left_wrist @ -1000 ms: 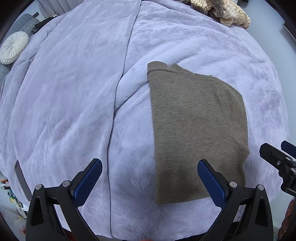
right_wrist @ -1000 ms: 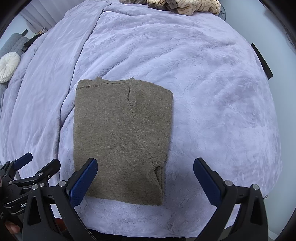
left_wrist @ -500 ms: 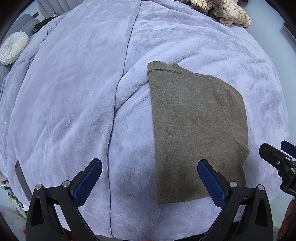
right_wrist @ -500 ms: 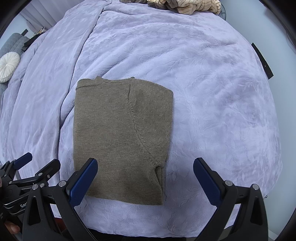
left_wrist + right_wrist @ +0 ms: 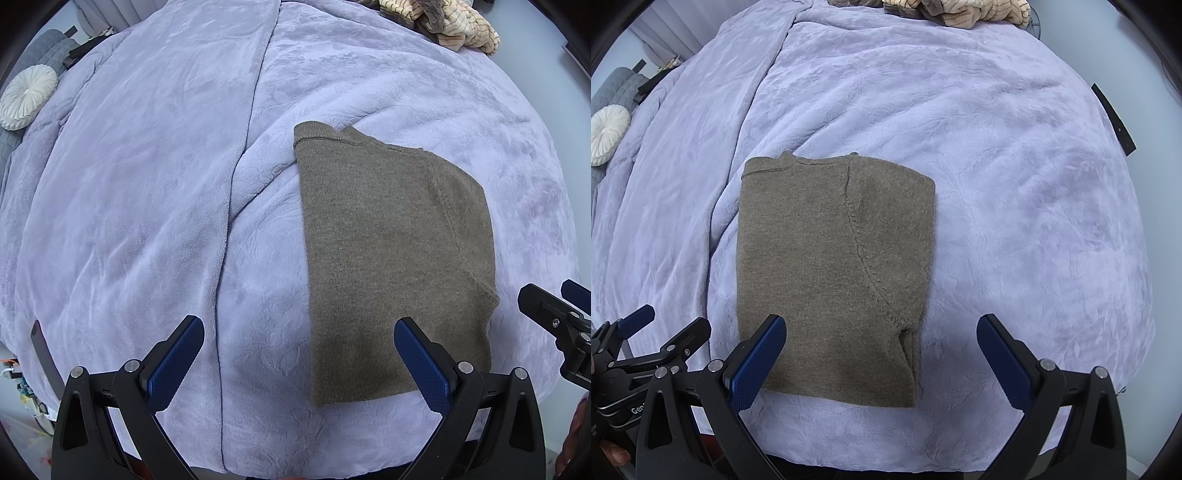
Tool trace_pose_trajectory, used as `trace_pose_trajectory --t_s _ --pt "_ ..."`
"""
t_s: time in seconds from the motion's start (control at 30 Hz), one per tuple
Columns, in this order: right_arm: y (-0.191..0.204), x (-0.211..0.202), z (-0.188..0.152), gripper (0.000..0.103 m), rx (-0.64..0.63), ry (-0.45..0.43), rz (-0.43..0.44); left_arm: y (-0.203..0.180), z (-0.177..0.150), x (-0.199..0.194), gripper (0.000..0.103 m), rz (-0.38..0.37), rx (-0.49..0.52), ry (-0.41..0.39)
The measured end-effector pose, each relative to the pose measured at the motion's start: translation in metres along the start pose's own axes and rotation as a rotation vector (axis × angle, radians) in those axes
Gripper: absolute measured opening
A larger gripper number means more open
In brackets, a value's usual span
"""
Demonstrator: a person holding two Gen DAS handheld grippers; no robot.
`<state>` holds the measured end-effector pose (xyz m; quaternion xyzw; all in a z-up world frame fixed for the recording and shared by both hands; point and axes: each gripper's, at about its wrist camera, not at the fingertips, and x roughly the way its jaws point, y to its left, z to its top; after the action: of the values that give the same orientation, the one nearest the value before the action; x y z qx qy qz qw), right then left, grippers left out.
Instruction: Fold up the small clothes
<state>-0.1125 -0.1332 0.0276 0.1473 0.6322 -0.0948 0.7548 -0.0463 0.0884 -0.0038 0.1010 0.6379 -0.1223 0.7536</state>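
An olive-brown knit top (image 5: 391, 251) lies folded into a flat rectangle on the lilac bedspread (image 5: 140, 192); in the right wrist view the same knit top (image 5: 827, 269) sits left of centre. My left gripper (image 5: 299, 365) hovers open above the near edge of the bed, its right pad over the garment's near left corner. My right gripper (image 5: 882, 362) is open too, its left pad over the garment's near edge. Nothing is between either pair of fingers. Each gripper shows at the edge of the other's view.
A heap of beige and grey striped clothes (image 5: 443, 22) lies at the far side of the bed. A round white cushion (image 5: 26, 96) rests on a grey quilt at far left. The bedspread has a long seam (image 5: 236, 184) left of the garment.
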Motion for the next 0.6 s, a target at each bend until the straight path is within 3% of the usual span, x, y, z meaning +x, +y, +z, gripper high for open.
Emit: trace_pose_trajectory --t_s 0.6 --pt "0.0 0.004 -0.006 0.103 -0.002 0.02 0.0 0.01 0.0 -0.003 0.103 -0.007 -0.03 -0.024"
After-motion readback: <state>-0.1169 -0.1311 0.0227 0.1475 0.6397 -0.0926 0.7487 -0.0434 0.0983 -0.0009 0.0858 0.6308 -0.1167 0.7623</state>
